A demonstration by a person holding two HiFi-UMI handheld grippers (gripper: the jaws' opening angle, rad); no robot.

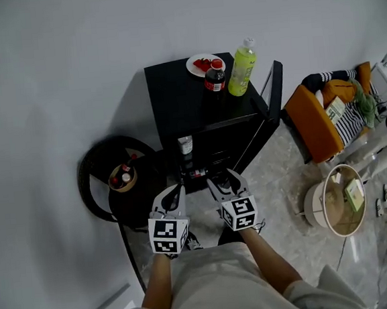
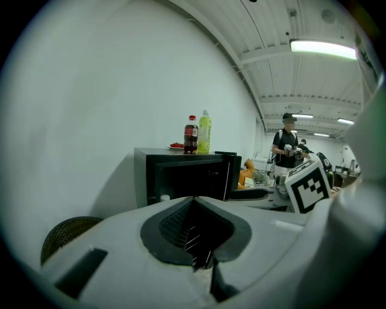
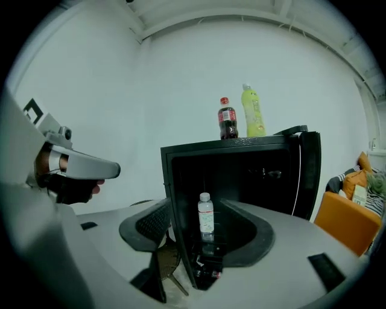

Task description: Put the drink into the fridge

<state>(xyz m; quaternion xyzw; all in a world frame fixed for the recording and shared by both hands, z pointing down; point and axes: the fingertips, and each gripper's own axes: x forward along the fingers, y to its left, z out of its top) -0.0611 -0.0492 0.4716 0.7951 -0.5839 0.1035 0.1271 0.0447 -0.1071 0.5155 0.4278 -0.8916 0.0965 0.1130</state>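
A black mini fridge stands against the white wall with its door swung open to the right. On its shelf stands a clear water bottle, which the right gripper view shows upright. A cola bottle and a green drink bottle stand on the fridge top beside a plate of red food. My right gripper is open and empty just before the fridge opening, apart from the water bottle. My left gripper hangs beside it, jaws together and holding nothing.
A round dark wicker basket with small bottles sits on the floor left of the fridge. An orange chair with clothes and a round white stand are to the right. A person stands far behind.
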